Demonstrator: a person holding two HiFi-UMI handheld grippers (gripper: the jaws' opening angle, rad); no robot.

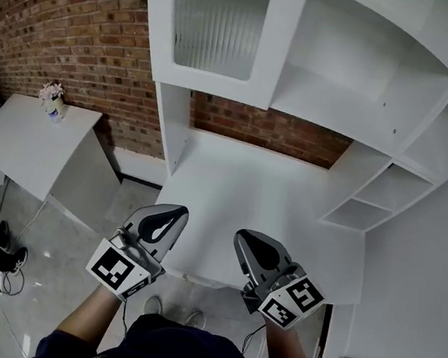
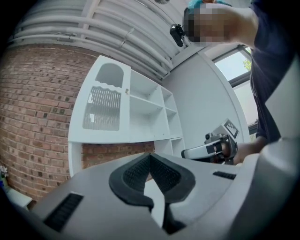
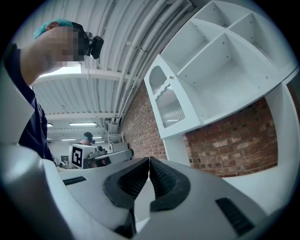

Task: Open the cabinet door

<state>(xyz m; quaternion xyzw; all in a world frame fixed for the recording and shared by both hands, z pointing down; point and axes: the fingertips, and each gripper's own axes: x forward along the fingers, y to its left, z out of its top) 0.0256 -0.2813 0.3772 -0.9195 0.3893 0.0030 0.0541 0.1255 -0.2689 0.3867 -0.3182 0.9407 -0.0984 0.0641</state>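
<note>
Meeting tip to tip, the ribbed black pads of the left gripper [image 2: 150, 161] and the right gripper [image 3: 149, 164] are seen closed on nothing, just above the near edge of the white desk [image 1: 232, 183]. The cabinet door [image 1: 221, 25], far and up to the left, is framed in smooth white paint round an arched, ribbed glass pane. Unless the jaws are parted first, its small knob [image 2: 126, 92] could be missed, or the glass struck.

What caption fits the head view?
Both shut, the left gripper and right gripper face a white cabinet, its door closed.
</note>
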